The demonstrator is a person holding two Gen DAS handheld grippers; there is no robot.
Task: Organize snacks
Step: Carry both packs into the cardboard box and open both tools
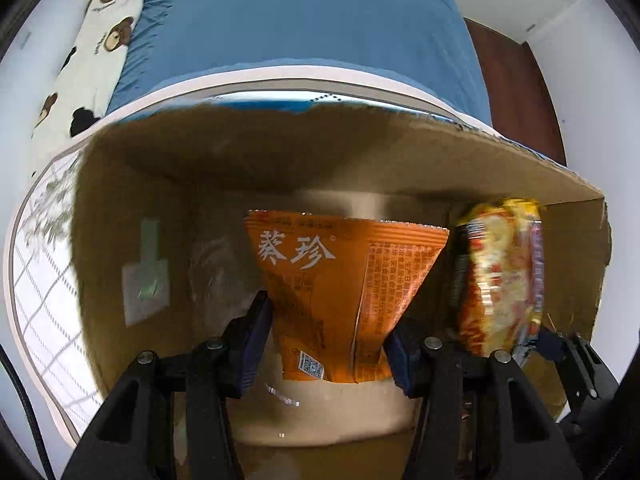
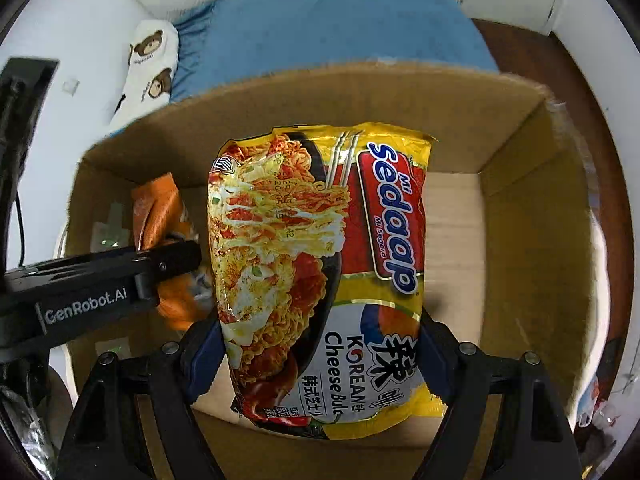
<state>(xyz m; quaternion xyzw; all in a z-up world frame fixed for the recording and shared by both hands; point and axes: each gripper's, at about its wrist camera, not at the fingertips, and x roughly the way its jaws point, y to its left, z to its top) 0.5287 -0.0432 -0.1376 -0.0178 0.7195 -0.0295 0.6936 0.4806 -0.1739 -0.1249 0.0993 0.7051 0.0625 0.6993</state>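
My left gripper [image 1: 328,340] is shut on an orange snack packet [image 1: 340,280] and holds it inside an open cardboard box [image 1: 248,148]. My right gripper [image 2: 320,356] is shut on a yellow Sedaap noodle packet [image 2: 320,272] and holds it upright over the same box [image 2: 520,240]. The noodle packet [image 1: 500,280] shows at the right of the left wrist view, beside the orange packet. The left gripper's arm [image 2: 100,280] and the orange packet [image 2: 160,216] show at the left of the right wrist view.
The box stands on a white surface next to a blue bedsheet [image 1: 312,12] with a bear-print pillow [image 1: 92,52]. A dark wooden floor [image 1: 516,92] lies at the right. The box bottom [image 2: 452,220] shows right of the noodles. Tape [image 1: 146,280] sticks on the box's left wall.
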